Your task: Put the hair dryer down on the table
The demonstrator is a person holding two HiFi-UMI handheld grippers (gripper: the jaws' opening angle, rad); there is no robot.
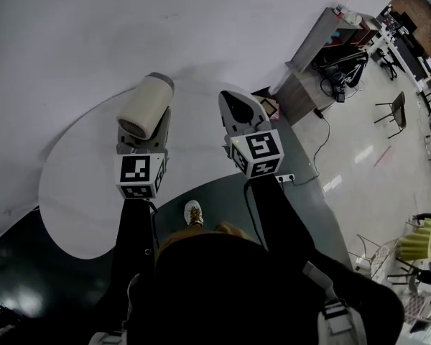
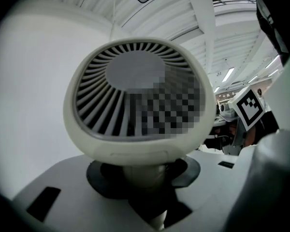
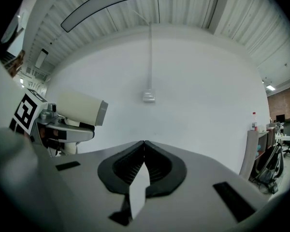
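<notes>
A cream-white hair dryer (image 1: 145, 105) is held up in my left gripper (image 1: 144, 129), which is shut on its handle. In the left gripper view the dryer's round rear grille (image 2: 135, 95) fills the frame, and its handle (image 2: 144, 177) stands pinched between the jaws of my left gripper (image 2: 145, 180). My right gripper (image 1: 231, 99) hovers beside it on the right, shut and holding nothing. In the right gripper view my right gripper (image 3: 144, 144) has its tips touching, and the hair dryer (image 3: 81, 108) shows at the left. The white round table (image 1: 79, 192) lies below the left gripper.
A white wall (image 1: 165, 27) fills the far side. A person's foot (image 1: 193, 212) stands on the dark floor by the table's edge. A power strip (image 1: 286, 179) with a cable, a grey desk (image 1: 323, 42) and chairs (image 1: 396, 110) are off to the right.
</notes>
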